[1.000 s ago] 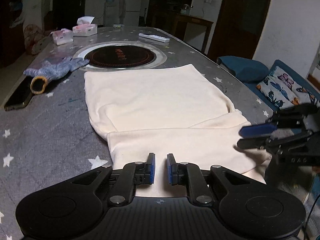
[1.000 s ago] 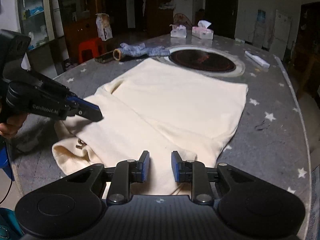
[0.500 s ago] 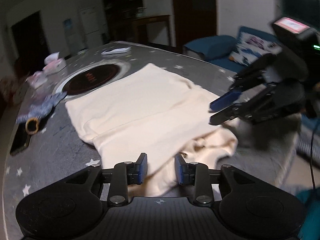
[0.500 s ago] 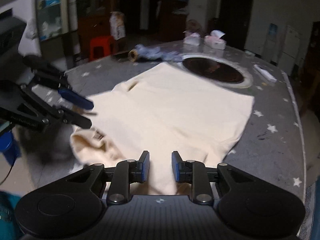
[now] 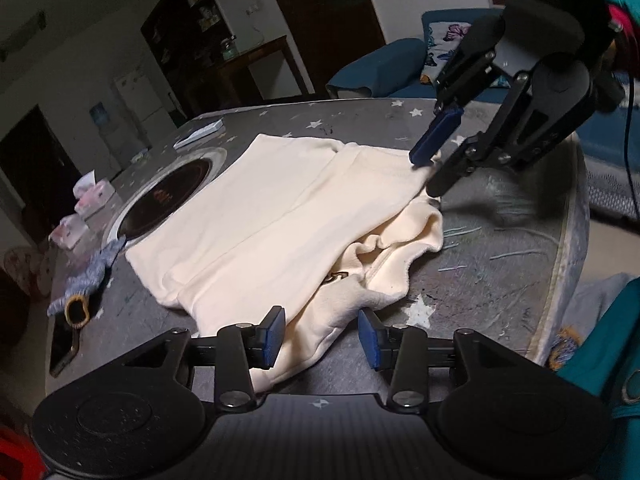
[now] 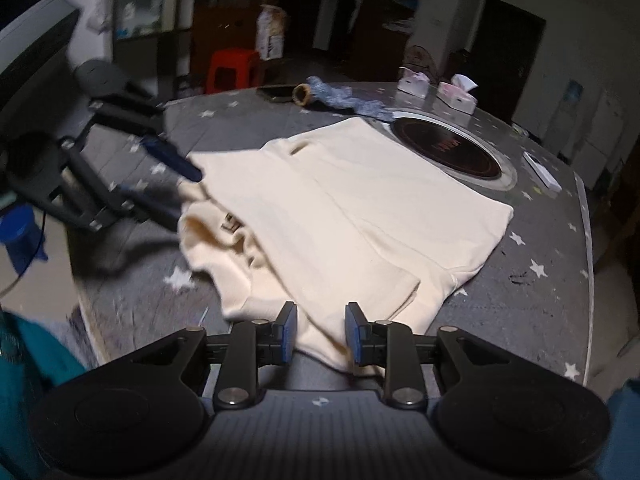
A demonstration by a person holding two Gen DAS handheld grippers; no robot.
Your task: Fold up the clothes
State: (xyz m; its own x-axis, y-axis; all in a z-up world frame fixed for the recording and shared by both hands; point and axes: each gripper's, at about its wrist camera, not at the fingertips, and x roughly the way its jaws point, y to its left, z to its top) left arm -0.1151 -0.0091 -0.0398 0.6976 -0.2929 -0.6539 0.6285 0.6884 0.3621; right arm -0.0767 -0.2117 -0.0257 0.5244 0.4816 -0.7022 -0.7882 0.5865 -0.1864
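1. A cream garment (image 5: 272, 216) is spread on the grey star-patterned table (image 5: 500, 276), its near end bunched.
2. The left gripper (image 5: 322, 338) is seen opening, cloth lying loose between its jaws.
3. The right gripper (image 6: 320, 330) is likewise opening over the hem.

Left gripper (image 5: 322, 334) angled down, jaws opening, blue pads (image 5: 273, 335) spread with a loose cream fold between them, neither pad pressing on it. Right gripper (image 6: 320, 330) tilted down too, jaws opening, its narrower gap over the cloth's edge, the right-hand pad touching or just beside it. From the left wrist view the right gripper sits upper right, its fingers stacked and slanting down-left
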